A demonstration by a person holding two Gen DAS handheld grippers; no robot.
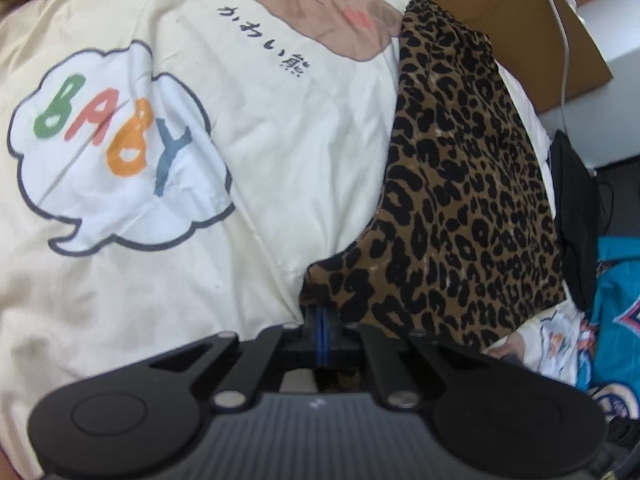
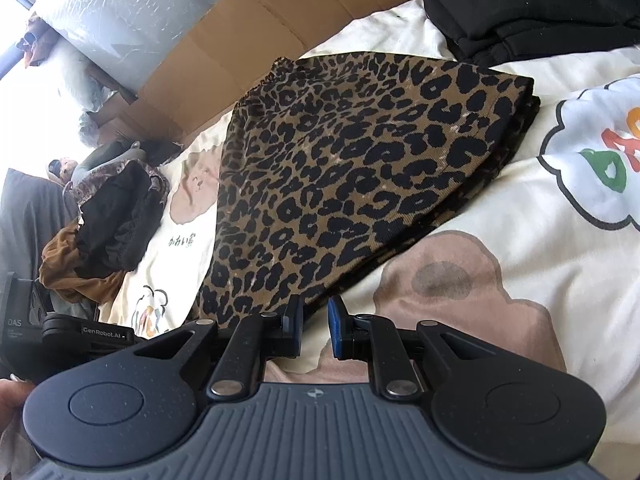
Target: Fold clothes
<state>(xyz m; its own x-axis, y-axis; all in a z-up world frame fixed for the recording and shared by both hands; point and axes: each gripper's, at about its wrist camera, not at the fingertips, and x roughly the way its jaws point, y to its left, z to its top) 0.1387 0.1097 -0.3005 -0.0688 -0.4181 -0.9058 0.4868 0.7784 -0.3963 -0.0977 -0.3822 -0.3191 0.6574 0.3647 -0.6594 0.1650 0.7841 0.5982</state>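
The folded leopard-print garment lies on a cartoon-print bedsheet; the left claw is clamped on its corner. Only the right view shows black clothes beyond; the right claw stands apart, empty.

Leopard-print garment, brown with black spots, folded into a flat layered wedge, lying on a cream cartoon-printed bedsheet, stacked folded edges at one side, near corner pinched up
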